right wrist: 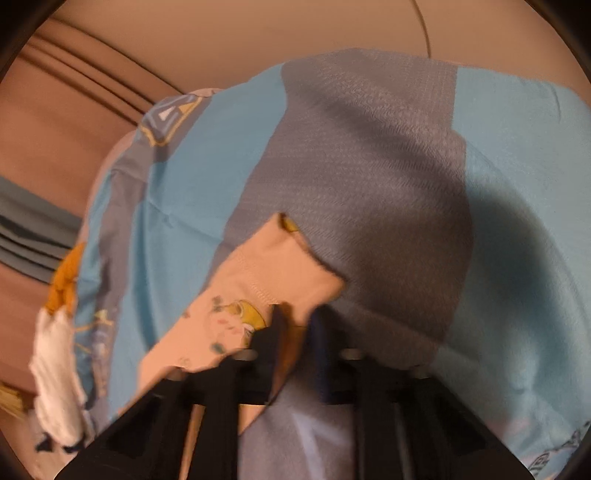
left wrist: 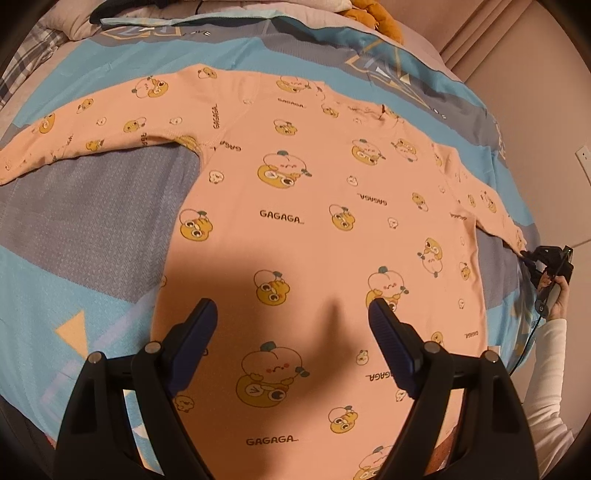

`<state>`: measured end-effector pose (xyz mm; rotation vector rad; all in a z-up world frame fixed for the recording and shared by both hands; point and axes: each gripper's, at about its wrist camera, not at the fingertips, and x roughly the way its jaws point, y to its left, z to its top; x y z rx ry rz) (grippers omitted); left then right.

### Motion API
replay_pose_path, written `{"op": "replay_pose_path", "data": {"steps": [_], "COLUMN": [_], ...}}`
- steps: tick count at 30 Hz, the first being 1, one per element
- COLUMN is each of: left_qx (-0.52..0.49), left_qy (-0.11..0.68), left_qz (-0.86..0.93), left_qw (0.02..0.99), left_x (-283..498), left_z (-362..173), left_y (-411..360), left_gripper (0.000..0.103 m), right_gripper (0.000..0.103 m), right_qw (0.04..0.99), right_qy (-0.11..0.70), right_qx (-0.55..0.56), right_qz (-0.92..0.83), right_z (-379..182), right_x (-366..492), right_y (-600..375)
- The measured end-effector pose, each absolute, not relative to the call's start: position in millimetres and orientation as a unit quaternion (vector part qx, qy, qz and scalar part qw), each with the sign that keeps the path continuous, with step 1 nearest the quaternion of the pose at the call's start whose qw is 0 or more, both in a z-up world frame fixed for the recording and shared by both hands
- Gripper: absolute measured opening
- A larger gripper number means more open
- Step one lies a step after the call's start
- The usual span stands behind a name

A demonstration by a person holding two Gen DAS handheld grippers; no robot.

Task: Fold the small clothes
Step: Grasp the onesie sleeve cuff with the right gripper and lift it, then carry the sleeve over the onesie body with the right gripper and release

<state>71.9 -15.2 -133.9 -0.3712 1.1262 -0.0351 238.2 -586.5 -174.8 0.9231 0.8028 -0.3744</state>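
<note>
A pink long-sleeved shirt [left wrist: 295, 206] printed with yellow cartoon figures lies flat on the bed, with both sleeves spread out. My left gripper [left wrist: 293, 306] hangs open over the shirt's lower body, and nothing is between its fingers. At the far right of the left wrist view, my right gripper [left wrist: 528, 254] meets the end of the right sleeve [left wrist: 480, 199]. In the right wrist view the right gripper [right wrist: 295, 314] is shut on the sleeve cuff [right wrist: 273, 269], and pink cloth is pinched between its pads.
The shirt rests on a blue and grey bedspread [left wrist: 92, 221]. An orange plush toy [left wrist: 376, 14] and a plaid blanket [left wrist: 26, 55] lie at the head of the bed. A wall [left wrist: 535, 92] is close on the right. A white-sleeved arm [left wrist: 546, 369] holds the right gripper.
</note>
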Motion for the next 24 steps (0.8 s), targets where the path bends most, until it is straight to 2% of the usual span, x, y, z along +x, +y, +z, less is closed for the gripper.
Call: {"op": "replay_pose_path", "data": {"steps": [4,15,24], "left_qx": [-0.178,-0.183,-0.191], "left_qy": [0.519,0.485,0.472], "left_qz": [-0.015,-0.010,-0.014], "left_qw": [0.836,0.855,0.860], "left_x": [72.5,73.4,70.8], "left_z": [-125.2,-101.9,-96.3], "left_y": [-11.4,-3.2,3.2], "left_gripper": [0.083,0.083,0.083], "right_gripper": [0.007,0.006,0.006], "right_qw": [0.828,0.931,0.963], "right_qy": [0.359,0.258,0.234], "right_qx": [0.388,0.224,0.135], "right_qz": [-0.188,-0.131,-0.022], "right_z": [-150.3,-8.6,33.2], "right_x": [233.0,232.1,230.2], "right_y": [-581.8,-485.4,-384.5]}}
